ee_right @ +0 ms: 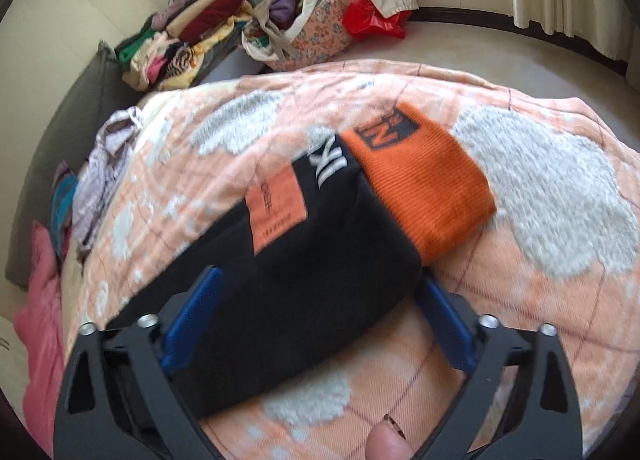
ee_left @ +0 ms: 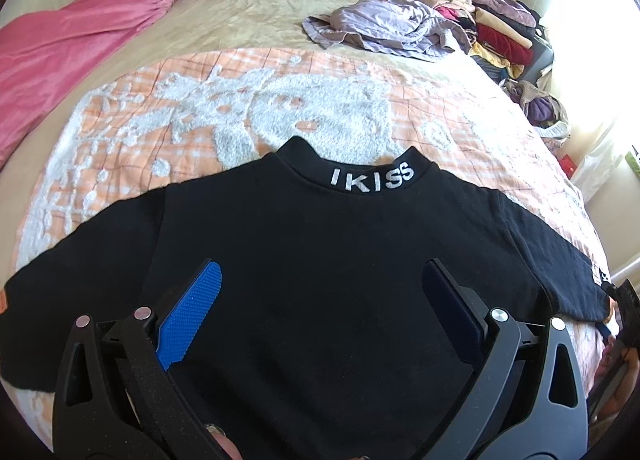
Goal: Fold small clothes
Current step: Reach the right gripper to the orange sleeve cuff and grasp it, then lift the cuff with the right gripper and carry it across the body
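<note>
A black sweatshirt (ee_left: 320,228) lies flat, front up, on the orange-and-white blanket (ee_left: 200,108), with both sleeves spread and white lettering on its collar (ee_left: 372,180). My left gripper (ee_left: 320,266) hovers over the chest, its blue pads wide apart and nothing pinched between them. In the right wrist view, one black sleeve (ee_right: 332,252) with an orange patch (ee_right: 276,212) and an orange ribbed cuff (ee_right: 424,188) runs diagonally between the fingers of my right gripper (ee_right: 320,276). The pads stand at the sleeve's two edges and the fabric is not bunched.
A crumpled lilac garment (ee_left: 392,28) lies further up the bed. A pink blanket (ee_left: 60,52) covers the left side. Stacks of folded clothes (ee_left: 492,20) sit at the far right, with a floral bag (ee_right: 312,28) and a red bag (ee_right: 372,20) on the floor.
</note>
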Demonstrator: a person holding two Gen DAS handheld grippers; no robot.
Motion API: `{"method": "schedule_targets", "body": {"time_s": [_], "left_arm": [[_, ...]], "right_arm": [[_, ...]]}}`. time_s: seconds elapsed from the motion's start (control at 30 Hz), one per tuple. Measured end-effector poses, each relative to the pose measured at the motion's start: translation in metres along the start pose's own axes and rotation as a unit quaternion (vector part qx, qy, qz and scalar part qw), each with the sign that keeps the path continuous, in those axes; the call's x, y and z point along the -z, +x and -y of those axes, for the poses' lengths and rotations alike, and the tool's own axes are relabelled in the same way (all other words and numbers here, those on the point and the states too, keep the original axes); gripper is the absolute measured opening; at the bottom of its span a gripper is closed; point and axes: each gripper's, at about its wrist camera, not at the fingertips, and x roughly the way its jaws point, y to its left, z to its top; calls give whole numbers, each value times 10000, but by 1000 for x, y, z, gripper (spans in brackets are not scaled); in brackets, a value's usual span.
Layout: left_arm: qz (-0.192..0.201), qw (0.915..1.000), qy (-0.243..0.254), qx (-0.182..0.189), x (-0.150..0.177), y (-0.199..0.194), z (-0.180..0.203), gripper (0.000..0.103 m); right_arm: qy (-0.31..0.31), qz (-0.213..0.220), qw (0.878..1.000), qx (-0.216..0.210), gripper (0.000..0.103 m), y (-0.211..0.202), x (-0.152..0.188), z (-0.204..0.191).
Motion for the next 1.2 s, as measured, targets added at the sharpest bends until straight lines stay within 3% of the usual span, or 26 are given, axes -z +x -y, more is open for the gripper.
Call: {"method": "schedule_targets", "body": {"time_s": [0.07, 0.1, 0.17, 0.2, 0.33, 0.53, 0.83, 1.0, 1.2], "left_arm": [[1, 10000, -41, 68, 2, -2, -1, 94], [11, 10000, -54, 80, 3, -4, -2, 94], [7, 10000, -45, 80, 4, -6, -3, 94], [11, 10000, -52, 84, 5, -6, -2, 94], [10, 9998, -98, 145, 8, -12, -5, 94], [38, 9995, -152, 263, 10, -24, -9, 94], [187, 9996, -125, 178, 5, -40, -12, 94], [191, 9994, -228, 174, 5, -44, -21, 94], [124, 9979, -476, 431, 5, -47, -38, 94]], "right_arm": [[166, 63, 9998, -59, 56, 4, -9, 8], [209, 104, 9997, -92, 39, 4, -12, 10], [232, 160, 9993, -261, 20, 2, -17, 13], [225, 191, 9989, -358, 14, 0, -18, 12], [-72, 548, 9946, -874, 13, -23, -14, -4], [-630, 746, 9847, -1447, 13, -54, -9, -42], [-1395, 714, 9688, -1920, 13, -87, 15, -104], [-1999, 569, 9530, -2205, 13, -102, 46, -150], [-2720, 457, 9317, -2364, 13, -113, 88, -203]]}}
